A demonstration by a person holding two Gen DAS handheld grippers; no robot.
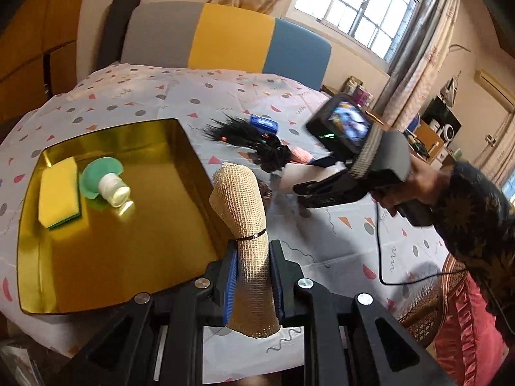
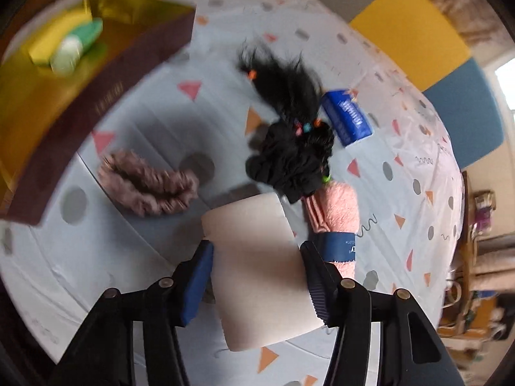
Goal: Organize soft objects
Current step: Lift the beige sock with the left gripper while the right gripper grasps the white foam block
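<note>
Left claw (image 1: 252, 276) is clamped narrow on a beige mesh roll (image 1: 244, 222), held upright just beside the gold tin (image 1: 106, 247) w/ its sponge (image 1: 59, 191); it's light, squashy and grippy, so a mid-body pinch should hold. Right claw (image 2: 257, 276) straddles a pale paper roll (image 2: 257, 270) lying on the tabletop (image 2: 128, 112), pads at both flanks. Prob. light and crushable, so grip its sides gently.

Left tool (image 1: 252, 276), its blue pads clamped on an upright roll of beige mesh (image 1: 244, 225) beside a gold tray (image 1: 135, 257) holding a yellow sponge (image 1: 59, 191) and a small white bottle (image 1: 114, 189), with the right tool (image 1: 322, 193) over the patterned counter (image 1: 161, 96).
</note>
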